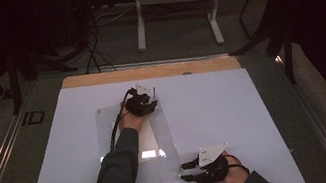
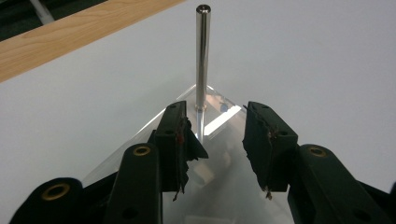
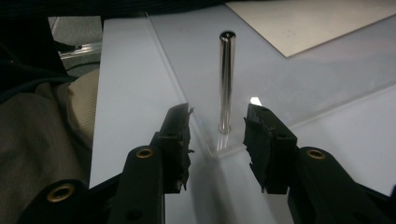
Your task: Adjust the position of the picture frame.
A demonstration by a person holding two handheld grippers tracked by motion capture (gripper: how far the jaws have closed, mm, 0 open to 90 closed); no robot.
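Note:
A clear acrylic plate [image 1: 155, 133] lies flat on the white sheet [image 1: 214, 103]. At its far corner stands an upright metal pin [image 2: 202, 56], just ahead of my open left gripper [image 2: 217, 135], with nothing between the jaws. In the high view the left gripper [image 1: 149, 102] sits over that far corner. A second upright metal pin [image 3: 226, 84] stands at the plate's near corner, just beyond my open right gripper [image 3: 217, 135], which holds nothing. The right gripper [image 1: 185, 171] rests low near the table's front edge and points left.
The wooden tabletop [image 1: 147, 70] shows along the far side of the sheet. A person's dark sleeve [image 1: 116, 181] crosses the plate's near left part. Table legs [image 1: 140, 24] and cables [image 1: 93, 53] stand on the floor beyond.

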